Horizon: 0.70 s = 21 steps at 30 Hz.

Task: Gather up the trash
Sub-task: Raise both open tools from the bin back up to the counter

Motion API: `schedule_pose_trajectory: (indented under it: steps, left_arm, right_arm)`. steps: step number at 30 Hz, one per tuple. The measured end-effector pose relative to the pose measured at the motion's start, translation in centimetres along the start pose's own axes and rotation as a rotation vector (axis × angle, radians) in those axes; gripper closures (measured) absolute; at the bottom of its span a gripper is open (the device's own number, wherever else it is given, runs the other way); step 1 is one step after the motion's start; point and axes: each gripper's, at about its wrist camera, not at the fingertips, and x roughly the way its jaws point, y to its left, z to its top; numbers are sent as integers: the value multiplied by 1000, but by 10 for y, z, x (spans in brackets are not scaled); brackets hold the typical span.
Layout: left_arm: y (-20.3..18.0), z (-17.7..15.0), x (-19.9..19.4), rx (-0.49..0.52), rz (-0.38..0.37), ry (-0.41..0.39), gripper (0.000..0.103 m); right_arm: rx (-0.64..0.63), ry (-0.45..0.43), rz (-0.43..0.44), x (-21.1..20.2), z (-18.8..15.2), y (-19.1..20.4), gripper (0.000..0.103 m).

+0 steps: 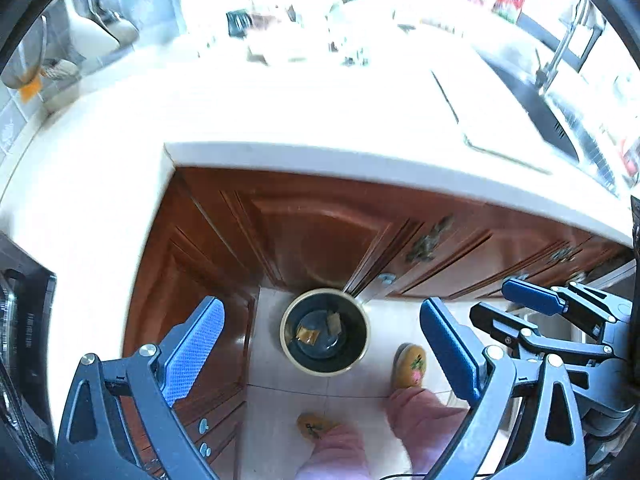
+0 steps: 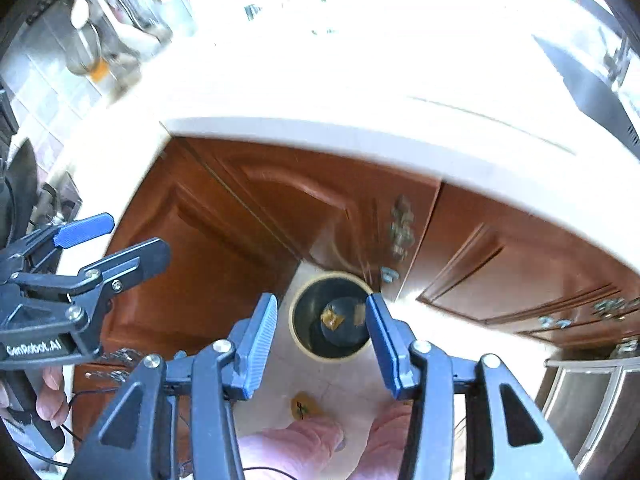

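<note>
A round dark trash bin (image 1: pixel 324 330) with a pale rim stands on the tiled floor below the counter corner; it also shows in the right wrist view (image 2: pixel 334 316). Two brownish scraps (image 1: pixel 308 334) lie inside it, seen again in the right wrist view (image 2: pixel 332 318). My left gripper (image 1: pixel 320 344) is open and empty, held high above the bin. My right gripper (image 2: pixel 322 340) is open and empty, also above the bin. The right gripper shows at the right of the left view (image 1: pixel 532 300), the left gripper at the left of the right view (image 2: pixel 120 240).
A white counter (image 1: pixel 280 120) wraps around the corner above brown wooden cabinets (image 1: pixel 312 232). A sink with a tap (image 1: pixel 556 64) is at the far right. The person's pink trousers and yellow slippers (image 1: pixel 408 366) stand on the floor beside the bin.
</note>
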Motion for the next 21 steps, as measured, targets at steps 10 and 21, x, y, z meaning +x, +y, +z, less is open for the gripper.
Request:
schedule_pose_trajectory:
  steps: [10,21]
  left_arm:
    - [13,44,-98,-44,-57,-99,9]
    - [18,93,-147,-177,62,-239,9]
  right_arm:
    - [54,-180,-20,-79,41,20,56]
    - [-29,-243,63,-112,137,7,56]
